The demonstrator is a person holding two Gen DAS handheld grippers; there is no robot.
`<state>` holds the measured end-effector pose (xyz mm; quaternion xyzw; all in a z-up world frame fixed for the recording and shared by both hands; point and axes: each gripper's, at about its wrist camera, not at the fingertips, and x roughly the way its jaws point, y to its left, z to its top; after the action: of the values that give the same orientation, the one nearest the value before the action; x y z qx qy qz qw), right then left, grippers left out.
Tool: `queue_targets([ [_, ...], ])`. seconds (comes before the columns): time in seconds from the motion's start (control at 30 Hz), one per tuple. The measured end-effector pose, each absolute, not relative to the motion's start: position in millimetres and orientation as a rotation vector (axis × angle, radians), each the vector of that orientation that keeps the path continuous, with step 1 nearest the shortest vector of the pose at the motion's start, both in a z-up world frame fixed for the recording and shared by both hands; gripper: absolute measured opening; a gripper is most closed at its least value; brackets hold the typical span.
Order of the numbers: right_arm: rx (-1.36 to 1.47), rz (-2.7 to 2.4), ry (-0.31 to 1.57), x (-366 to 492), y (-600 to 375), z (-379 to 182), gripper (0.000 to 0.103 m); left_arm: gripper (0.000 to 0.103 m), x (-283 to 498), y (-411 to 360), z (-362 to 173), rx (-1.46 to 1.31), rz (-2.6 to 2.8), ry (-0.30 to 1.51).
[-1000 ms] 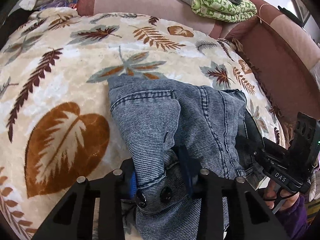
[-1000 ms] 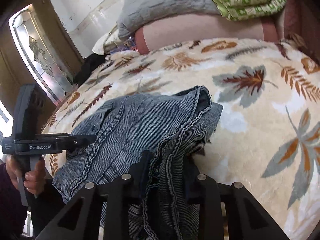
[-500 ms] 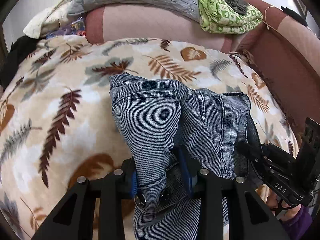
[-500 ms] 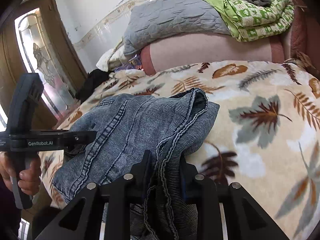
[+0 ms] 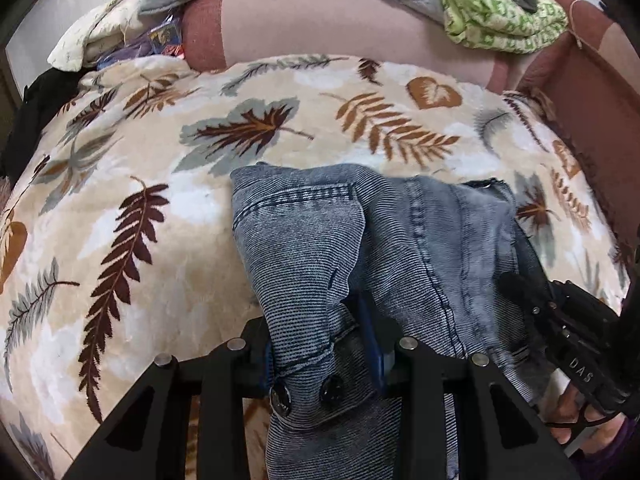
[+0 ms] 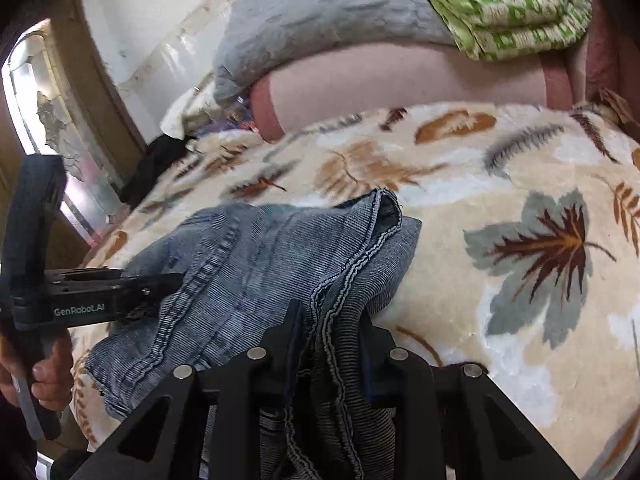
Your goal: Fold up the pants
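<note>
Blue-grey denim pants (image 5: 360,240) lie bunched over the near edge of a sofa covered by a leaf-print blanket (image 5: 160,220). My left gripper (image 5: 320,344) is shut on the waistband by its two dark buttons. My right gripper (image 6: 328,340) is shut on a bunched hem edge of the pants (image 6: 260,264). Each gripper shows in the other's view: the right one (image 5: 560,344) at the right edge, the left one (image 6: 100,300) at the left. The pants' lower part hangs out of sight below.
A pink sofa back (image 5: 340,28) runs behind the blanket, carrying a grey quilt (image 6: 320,20) and a green patterned blanket (image 5: 500,20). The sofa arm (image 5: 580,100) stands to the right. Loose clothes (image 5: 100,40) pile at the far left. A glass door (image 6: 48,120) is at left.
Both grippers, still shut on the pants, have carried them forward over the blanket toward the sofa back; the views tilted up and then down again.
</note>
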<state>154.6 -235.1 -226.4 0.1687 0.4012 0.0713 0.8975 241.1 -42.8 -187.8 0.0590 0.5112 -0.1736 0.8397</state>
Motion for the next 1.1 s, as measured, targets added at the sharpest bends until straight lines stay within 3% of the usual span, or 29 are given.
queue_targets([
  [0.17,0.337,0.116,0.872,158.2,-235.7,-238.2,0.034,0.045,238.9,-51.3,-202.8,0.209,-0.306,1.076],
  [0.23,0.318,0.089,0.894,159.7,-235.1,-243.9,0.05,0.047,236.5,-55.9,-205.3,0.256,-0.285,1.063],
  [0.4,0.363,0.045,0.867,145.3,-246.0,-233.0,0.062,0.056,224.4,-57.3,-189.8,0.307,-0.228,1.055],
  [0.5,0.306,0.008,0.785,124.3,-244.8,-213.0,0.062,0.072,204.4,-53.8,-168.7,0.335,-0.171,0.983],
  [0.57,0.263,-0.014,0.725,109.8,-240.5,-199.0,0.062,0.077,185.9,-51.0,-150.4,0.344,-0.137,0.919],
  [1.1,0.052,-0.022,0.486,-27.7,-177.1,-92.0,0.073,0.077,48.6,-9.3,-28.7,0.251,-0.027,0.629],
])
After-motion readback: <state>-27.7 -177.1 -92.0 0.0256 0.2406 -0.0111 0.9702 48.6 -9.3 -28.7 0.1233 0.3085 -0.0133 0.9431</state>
